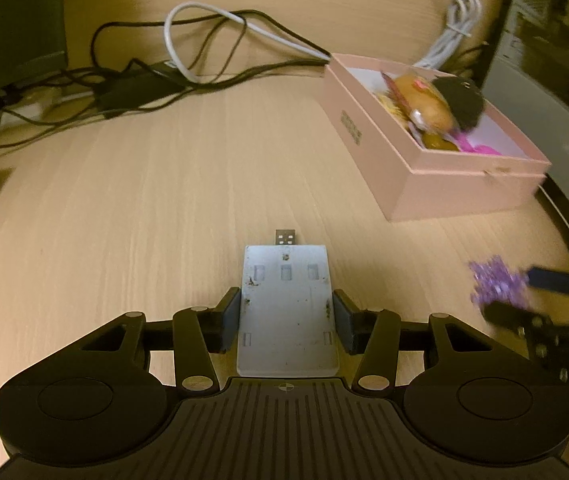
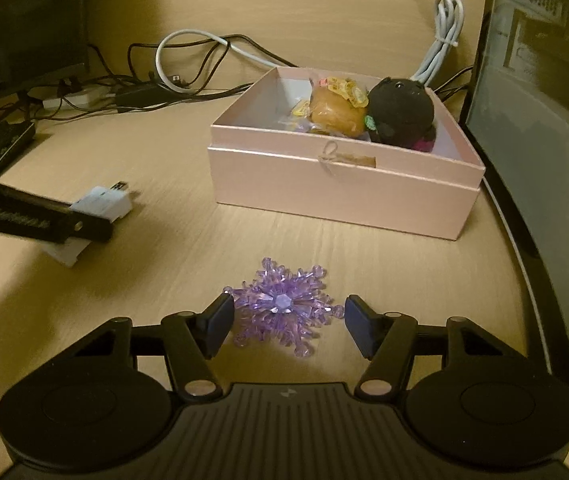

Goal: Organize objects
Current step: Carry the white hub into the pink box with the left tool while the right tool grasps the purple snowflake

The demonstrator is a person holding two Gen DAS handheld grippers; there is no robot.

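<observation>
1. The left tongs (image 1: 287, 320) clamp the white USB adapter (image 1: 287, 312) at lower centre, its long axis running up the frame, plug pointing away.
2. The right tongs (image 2: 287, 326) stand apart around the purple crystal snowflake (image 2: 282, 306), lying flat on the desk (image 2: 164, 280); the left pad touches it, the right pad stands clear.
3. Only the right view shows the bow on the pink box (image 2: 344, 196), above centre.

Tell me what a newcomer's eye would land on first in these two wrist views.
Probably the open pink cardboard box at the back right of the wooden desk, holding a black plush ball and a wrapped bun. Next, the purple crystal snowflake between the right gripper fingers, and the flat white USB adapter clamped in the left gripper.
</observation>
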